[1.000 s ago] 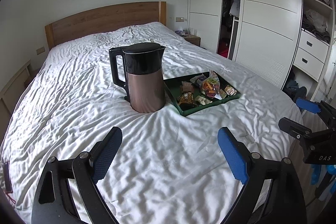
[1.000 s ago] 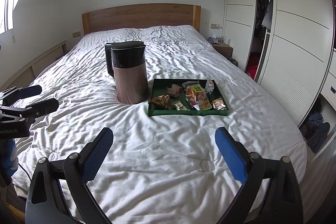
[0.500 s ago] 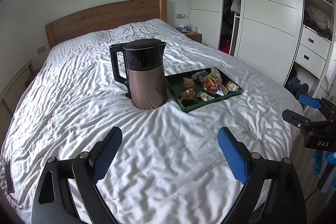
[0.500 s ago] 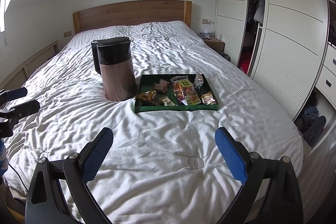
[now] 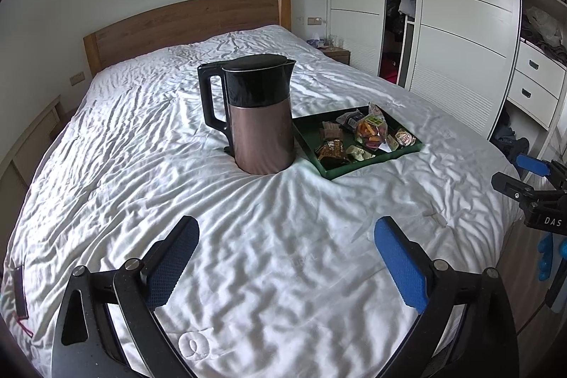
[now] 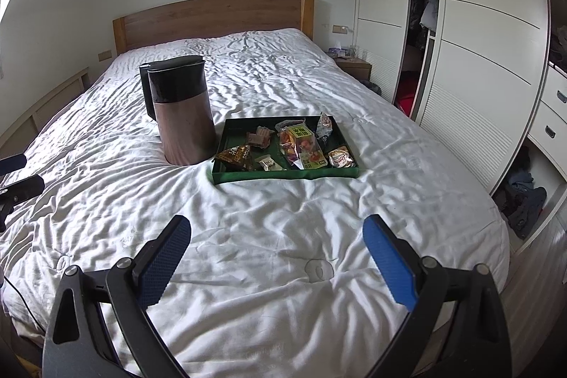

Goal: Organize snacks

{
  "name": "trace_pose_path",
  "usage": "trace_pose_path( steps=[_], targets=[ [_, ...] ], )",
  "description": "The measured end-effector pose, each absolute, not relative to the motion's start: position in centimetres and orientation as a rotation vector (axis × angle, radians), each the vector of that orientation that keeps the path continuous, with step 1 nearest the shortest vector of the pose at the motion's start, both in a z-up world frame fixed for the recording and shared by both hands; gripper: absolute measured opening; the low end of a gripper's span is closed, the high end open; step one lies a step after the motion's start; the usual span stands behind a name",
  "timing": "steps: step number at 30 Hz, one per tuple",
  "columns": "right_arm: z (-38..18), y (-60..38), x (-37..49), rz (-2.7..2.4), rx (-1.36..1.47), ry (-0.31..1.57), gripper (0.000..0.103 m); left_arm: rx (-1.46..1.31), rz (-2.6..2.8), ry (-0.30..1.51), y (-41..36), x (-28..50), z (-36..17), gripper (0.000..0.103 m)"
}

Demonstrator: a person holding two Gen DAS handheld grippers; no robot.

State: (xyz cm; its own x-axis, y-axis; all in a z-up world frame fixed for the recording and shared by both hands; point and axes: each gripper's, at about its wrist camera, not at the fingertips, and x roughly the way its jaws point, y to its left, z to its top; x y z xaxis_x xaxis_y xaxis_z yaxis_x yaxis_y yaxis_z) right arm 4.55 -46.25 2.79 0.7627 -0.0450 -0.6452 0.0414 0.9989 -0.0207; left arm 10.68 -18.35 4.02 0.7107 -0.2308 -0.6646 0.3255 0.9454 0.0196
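Observation:
A dark green tray [image 6: 283, 175] lies on the white bed with several wrapped snacks in it, among them a clear bag of coloured sweets [image 6: 301, 144] and a brown packet [image 6: 235, 154]. The same tray [image 5: 372, 162] sits right of centre in the left wrist view. My left gripper [image 5: 286, 229] hovers over bare quilt well short of the tray. Its jaws are opening, with nothing between them. My right gripper [image 6: 276, 225] stands open and empty, also short of the tray. Each gripper shows at the edge of the other's view.
A copper and black kettle [image 6: 182, 112] stands upright right beside the tray's left end. White wardrobes [image 6: 478, 66] with an open door run along the bed's right side. A nightstand [image 6: 352, 62] is at the far right and a wooden headboard [image 6: 212, 16] behind.
Kettle and tray have slid left in the right wrist view and look slightly nearer. In the left wrist view they have shifted a little right and up. Both grippers stay empty.

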Motion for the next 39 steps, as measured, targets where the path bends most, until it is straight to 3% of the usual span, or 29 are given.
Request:
trace_pose_path(
  steps=[39],
  targets=[
    [2.1, -46.4, 4.7, -0.046, -0.013, 0.712, 0.103, 0.106, -0.237, 0.7, -16.1, 11.0, 3.4, 0.101]
  ],
)
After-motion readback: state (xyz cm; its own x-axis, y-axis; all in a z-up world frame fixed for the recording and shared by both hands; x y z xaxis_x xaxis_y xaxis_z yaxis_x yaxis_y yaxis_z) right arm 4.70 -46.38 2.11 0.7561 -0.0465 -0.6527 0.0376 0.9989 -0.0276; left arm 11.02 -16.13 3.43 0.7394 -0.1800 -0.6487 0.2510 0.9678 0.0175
